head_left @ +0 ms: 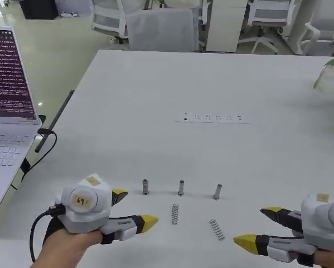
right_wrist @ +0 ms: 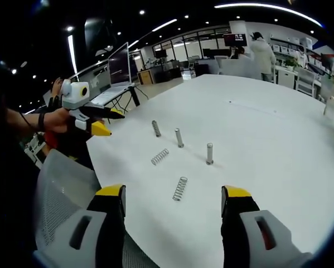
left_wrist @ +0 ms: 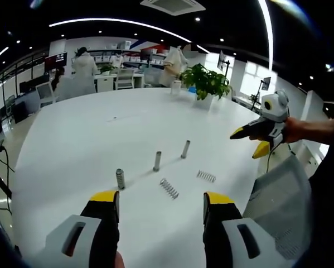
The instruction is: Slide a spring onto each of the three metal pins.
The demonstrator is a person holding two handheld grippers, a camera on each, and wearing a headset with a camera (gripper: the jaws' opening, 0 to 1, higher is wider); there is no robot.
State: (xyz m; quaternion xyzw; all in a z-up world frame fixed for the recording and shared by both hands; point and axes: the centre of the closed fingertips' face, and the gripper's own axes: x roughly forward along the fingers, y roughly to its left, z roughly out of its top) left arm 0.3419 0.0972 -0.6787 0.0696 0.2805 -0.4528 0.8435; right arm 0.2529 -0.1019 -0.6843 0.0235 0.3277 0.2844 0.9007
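Sticker (head_left: 82, 201) "69" on left gripper (head_left: 134, 207), jaws apart; right gripper (head_left: 256, 226) likewise apart. Pins: left pin (head_left: 145, 183) carries a spring (head_left: 145, 191); middle pin (head_left: 181, 188) and right pin (head_left: 217, 191) bare, loose springs (head_left: 175, 214) flat at 6 o'clock of each. Left gripper view adds a plant (left_wrist: 206, 81) at 1 o'clock. Text on laptop (head_left: 5, 111) unreadable.

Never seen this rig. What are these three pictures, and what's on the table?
No robot: a person holds a two-jaw claw in each hand. The head view is from a headset camera, looking down at the white table; the left claw and right claw are both open, holding nothing. The two round pictures come from a fisheye camera on each claw, looking out between its yellow-tipped jaws. Three metal pins stand upright: the left pin seems to wear a spring already, the middle pin and right pin are bare. One loose spring and a second spring lie in front.
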